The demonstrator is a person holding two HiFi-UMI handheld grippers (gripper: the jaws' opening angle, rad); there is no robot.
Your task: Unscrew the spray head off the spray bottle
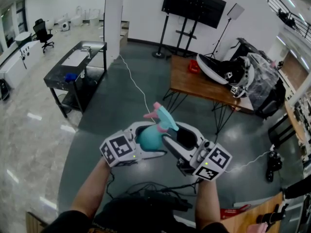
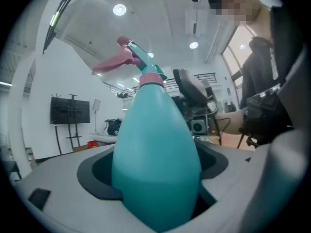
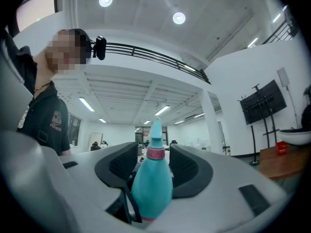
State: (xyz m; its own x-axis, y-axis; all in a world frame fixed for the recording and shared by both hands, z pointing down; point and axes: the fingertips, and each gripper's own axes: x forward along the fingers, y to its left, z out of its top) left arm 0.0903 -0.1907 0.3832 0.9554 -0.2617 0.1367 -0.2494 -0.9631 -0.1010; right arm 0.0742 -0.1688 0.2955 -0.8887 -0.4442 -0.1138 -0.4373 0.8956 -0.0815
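Observation:
A teal spray bottle (image 1: 147, 137) with a pink collar and a teal-and-pink spray head (image 1: 162, 114) is held up in front of me, over the floor. My left gripper (image 1: 149, 141) is shut on the bottle's round body (image 2: 158, 164), which fills the gap between its jaws; the spray head (image 2: 130, 57) points up and to the left there. My right gripper (image 1: 176, 133) comes in from the right. In the right gripper view its jaws stand open around the bottle's neck (image 3: 151, 186), with a gap on each side of the pink collar (image 3: 155, 153).
Below lies a grey floor with a white cable (image 1: 136, 86). A wooden table (image 1: 194, 84) with bags stands at the upper right, a black workbench (image 1: 73, 67) at the left, a screen on a stand (image 1: 193, 4) at the back.

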